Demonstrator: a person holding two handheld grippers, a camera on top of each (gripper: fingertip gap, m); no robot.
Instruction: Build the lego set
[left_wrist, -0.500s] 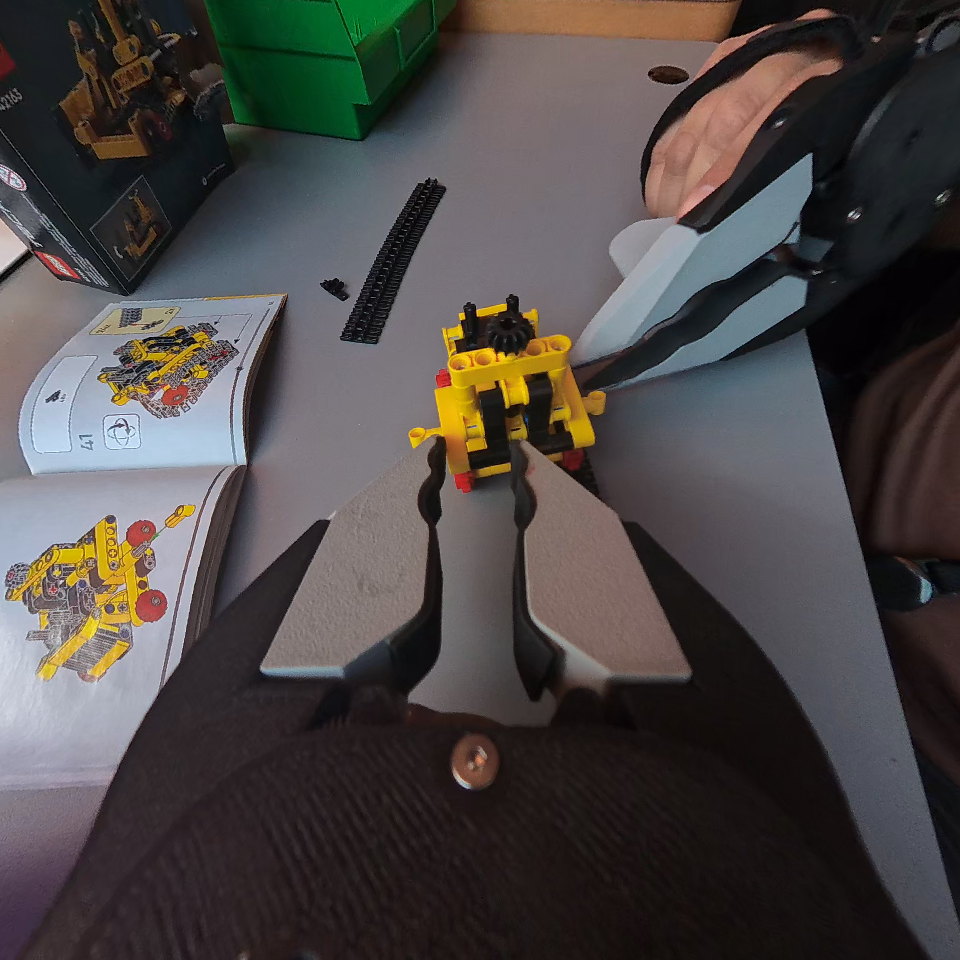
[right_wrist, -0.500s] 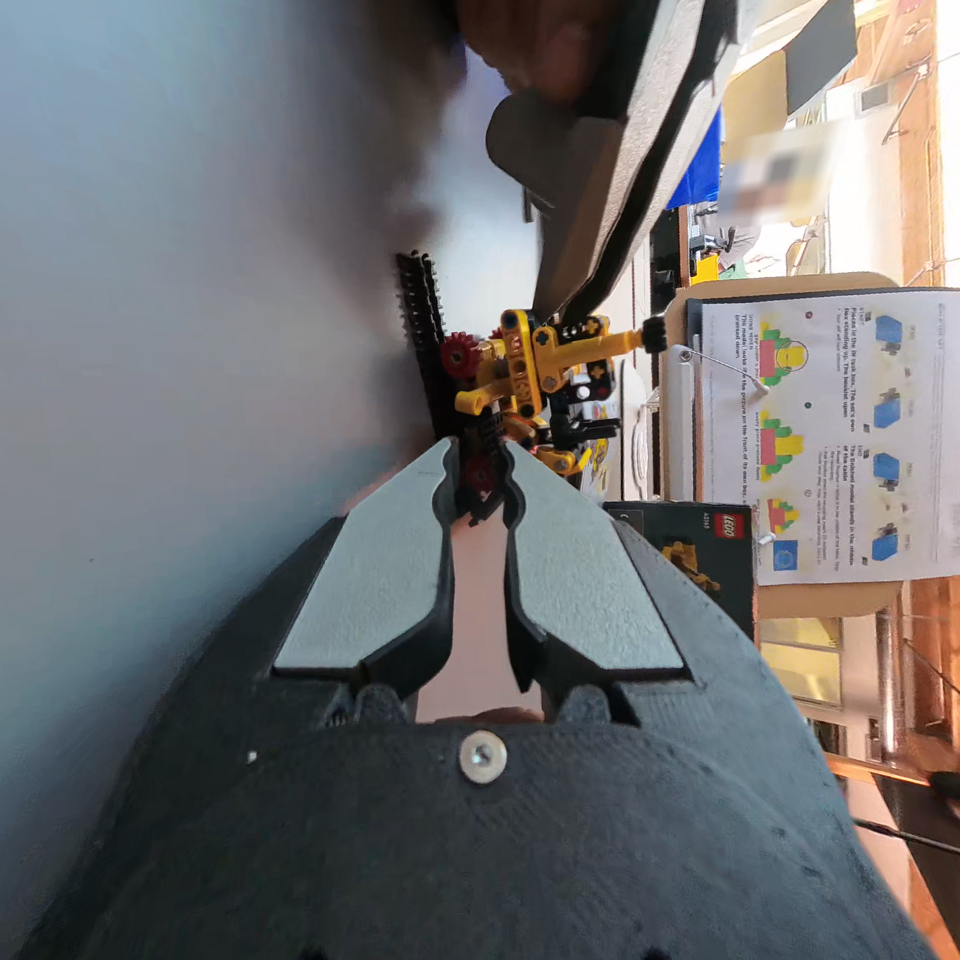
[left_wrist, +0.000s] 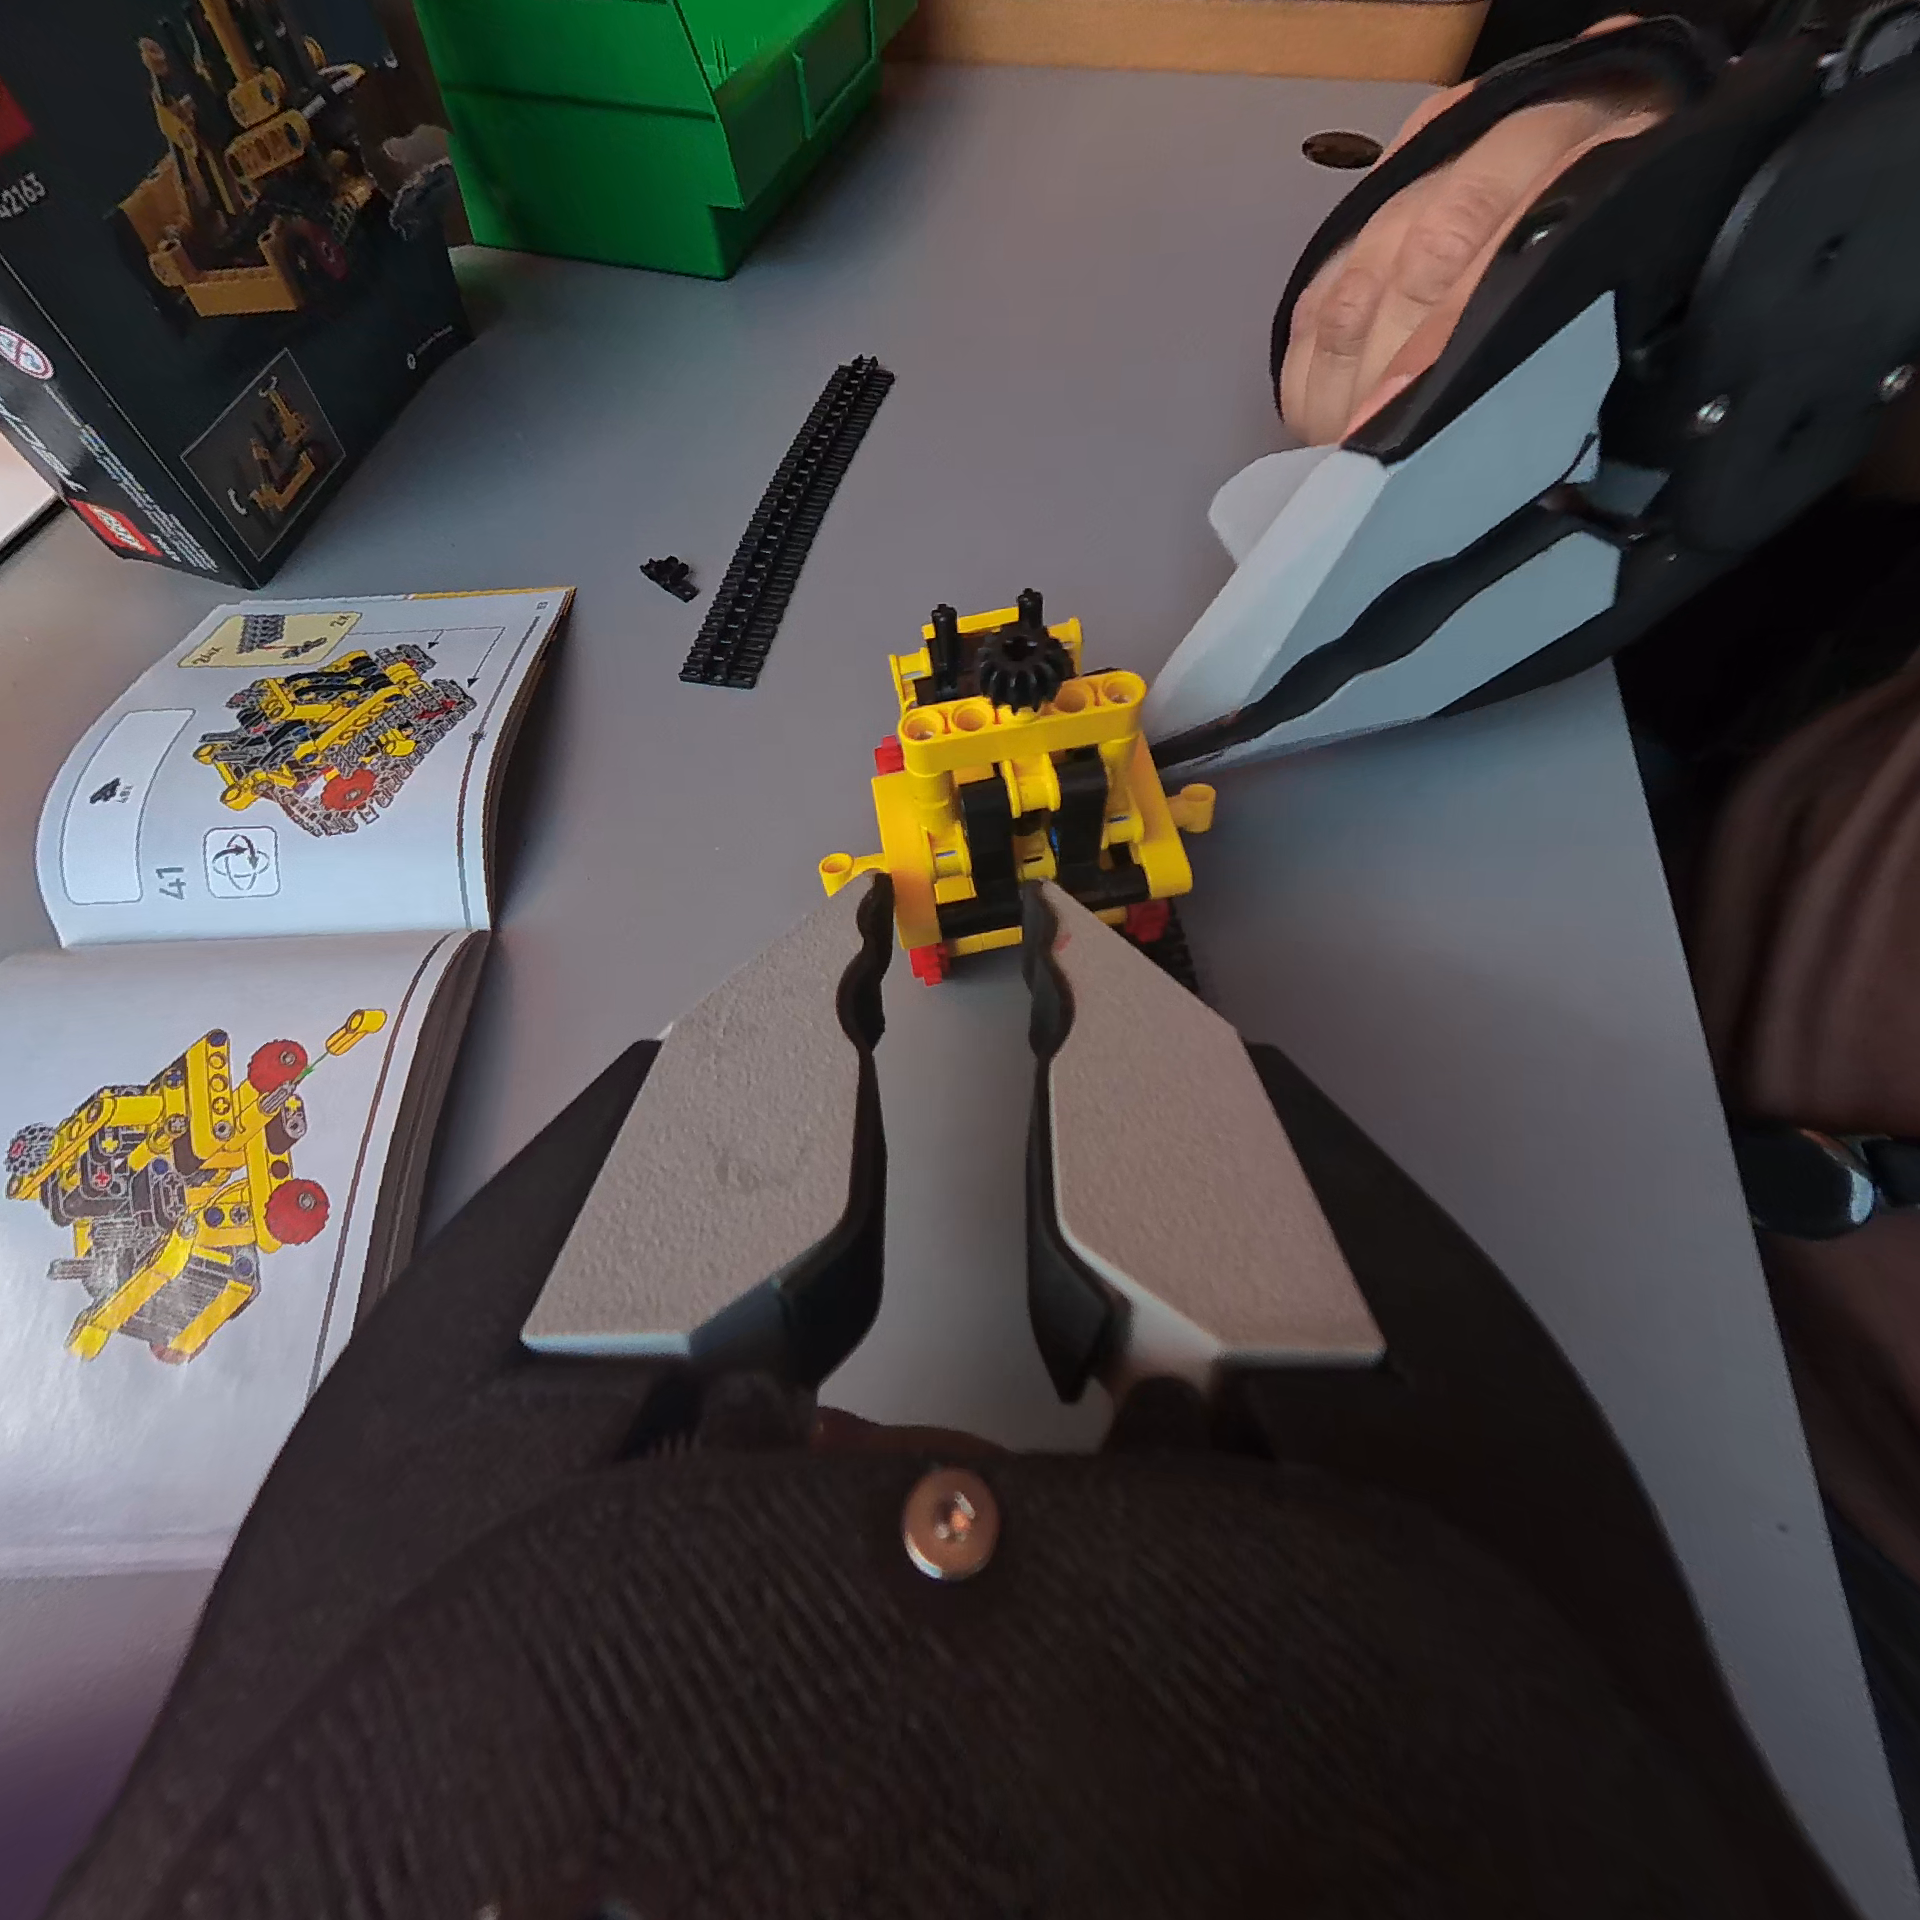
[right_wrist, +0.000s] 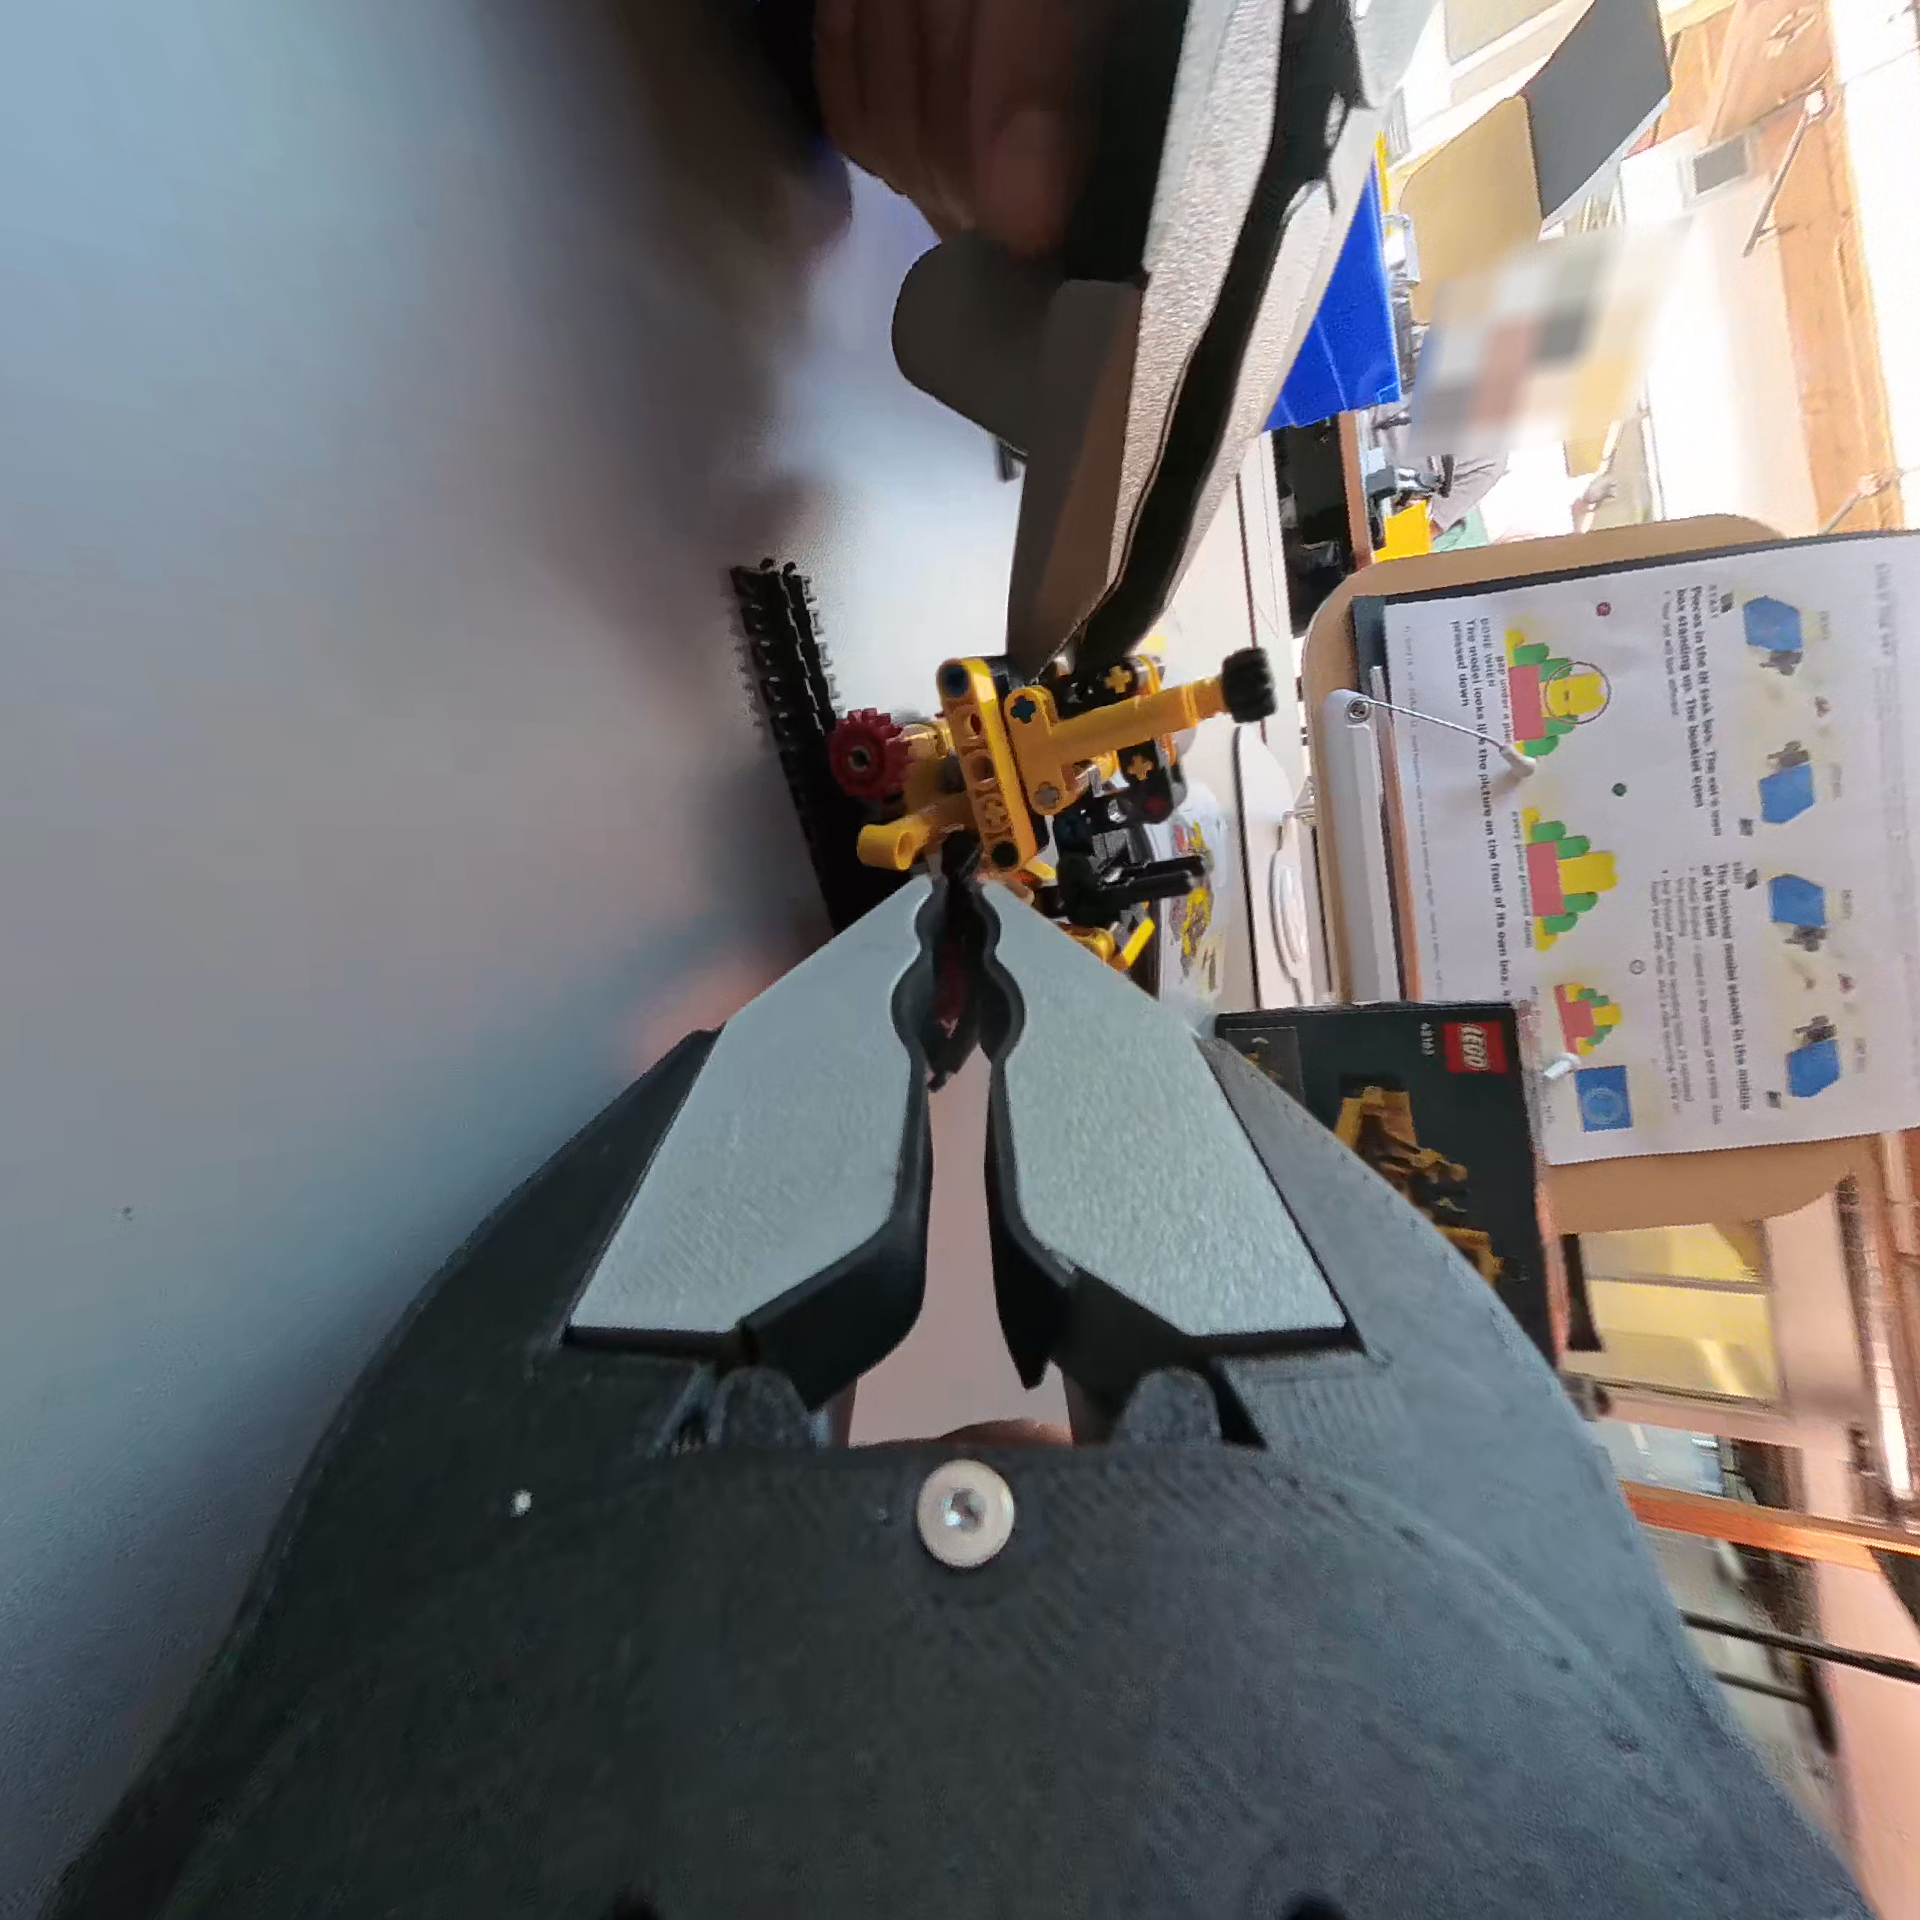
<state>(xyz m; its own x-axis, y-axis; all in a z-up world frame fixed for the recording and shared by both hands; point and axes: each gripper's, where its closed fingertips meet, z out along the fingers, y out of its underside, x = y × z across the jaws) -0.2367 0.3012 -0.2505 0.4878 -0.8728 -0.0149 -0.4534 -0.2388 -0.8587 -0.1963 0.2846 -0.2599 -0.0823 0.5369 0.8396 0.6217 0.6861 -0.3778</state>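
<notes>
The yellow-and-black lego model (left_wrist: 1023, 805) stood on the grey table (left_wrist: 1091, 312), just beyond the left gripper (left_wrist: 951, 914), whose jaws stood a model's width apart with their tips set against its near lower edge; whether they pressed it could not be told. Compared with half a second before, the model and this gripper kept the same places, while the right gripper (right_wrist: 961, 914) had narrowed from a small gap to a near-closed pinch on a thin dark piece (right_wrist: 954, 987) at the model's side. In the left wrist view the right gripper (left_wrist: 1174, 743) came in from the right, its tips touching the model. The model showed a yellow frame with a beam of round holes, a black gear (left_wrist: 1021, 670) on top, black upright pins, red parts at its base, and a red gear (right_wrist: 860, 753) on one side. A black track strip (left_wrist: 790, 525) lay apart behind it, a small black piece (left_wrist: 670, 577) beside that. An open instruction booklet (left_wrist: 281, 883) lay to the left, with the set's box (left_wrist: 197, 260) and a green bin (left_wrist: 665, 125) farther back.
</notes>
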